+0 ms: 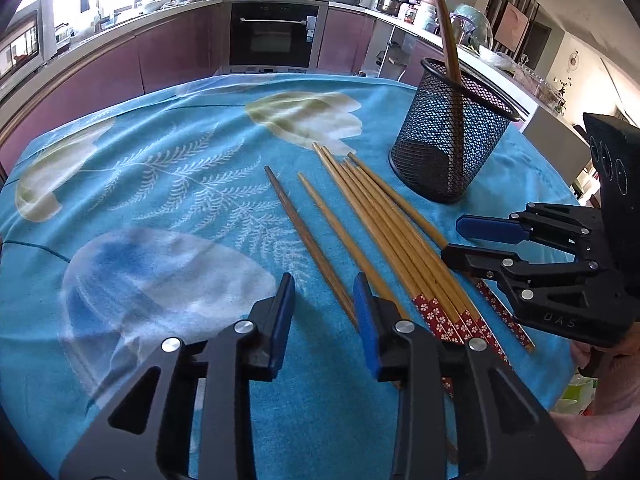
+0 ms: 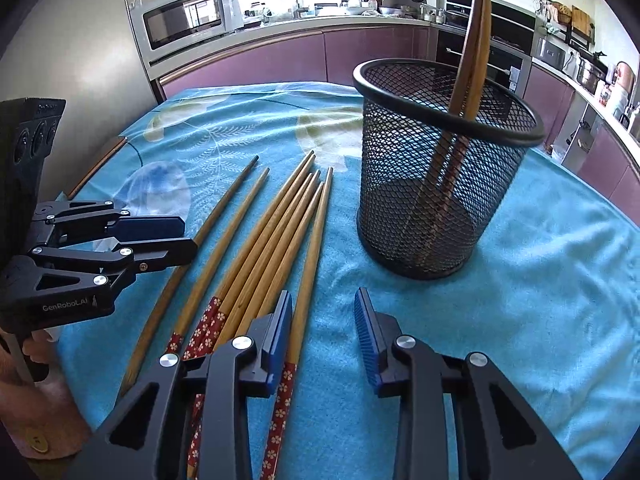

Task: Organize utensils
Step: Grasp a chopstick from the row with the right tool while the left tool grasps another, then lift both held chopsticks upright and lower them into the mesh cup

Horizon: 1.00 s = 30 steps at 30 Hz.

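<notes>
Several wooden chopsticks (image 1: 384, 224) lie in a loose fan on the blue tablecloth, most with red flowered ends; they also show in the right wrist view (image 2: 272, 232). A black mesh holder (image 1: 450, 132) stands upright to their right with two brown chopsticks (image 1: 446, 28) leaning in it; it shows in the right wrist view (image 2: 440, 168) too. My left gripper (image 1: 324, 320) is open and empty, low over the near ends of the left chopsticks. My right gripper (image 2: 324, 328) is open and empty, its left finger over the rightmost chopstick. Each gripper shows in the other's view, the right (image 1: 460, 240) and the left (image 2: 188, 236).
The table is covered by a blue cloth (image 1: 160, 184) with leaf prints. Behind it run purple kitchen cabinets with an oven (image 1: 272, 36), a microwave (image 2: 184, 16) and cluttered counters. The table edge drops off at the right (image 1: 552, 184).
</notes>
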{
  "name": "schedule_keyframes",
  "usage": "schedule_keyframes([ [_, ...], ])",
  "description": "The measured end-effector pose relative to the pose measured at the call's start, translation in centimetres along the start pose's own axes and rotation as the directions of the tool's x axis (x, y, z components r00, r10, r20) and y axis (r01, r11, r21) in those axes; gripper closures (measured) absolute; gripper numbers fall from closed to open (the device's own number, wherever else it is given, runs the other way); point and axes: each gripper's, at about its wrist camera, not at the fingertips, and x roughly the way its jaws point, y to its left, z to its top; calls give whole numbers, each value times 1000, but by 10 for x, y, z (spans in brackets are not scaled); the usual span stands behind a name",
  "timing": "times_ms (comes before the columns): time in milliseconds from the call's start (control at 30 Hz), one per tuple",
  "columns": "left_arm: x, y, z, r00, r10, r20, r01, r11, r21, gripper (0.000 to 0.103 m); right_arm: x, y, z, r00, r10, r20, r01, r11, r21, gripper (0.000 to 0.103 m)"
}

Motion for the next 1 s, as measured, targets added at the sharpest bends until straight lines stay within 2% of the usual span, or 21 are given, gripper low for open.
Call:
schedule_keyframes([
  [200,6,-1,7,1000,23,-8,-23,1000,11,73,7,2,7,1000,-8,4,8,1000,-13,82],
  [233,7,-2,9,1000,27,-8,-27,1000,12,74,7,2,8,1000,-6,4,6,1000,-12,83],
  [300,9,0,10,1000,31,-7,-31,1000,6,77,8,2,9,1000,1,5,-1,1000,-8,93],
  [367,10,1,11,1000,23,-9,-23,1000,-4,86,8,2,10,1000,9,6,-9,1000,-3,96],
  [800,4,7,10,1000,26,10,-25,996,-81,95,-2,-4,4,999,39,26,-40,998,46,97],
  [833,2,8,10,1000,26,11,-25,996,-83,96,-4,-5,4,999,44,29,-45,998,49,97],
  [867,1,8,10,1000,26,13,-24,996,-83,102,-5,-5,4,998,50,32,-51,997,50,97],
  [1000,-6,9,10,999,24,26,-22,997,-80,102,-14,-7,4,996,75,53,-78,996,52,97],
])
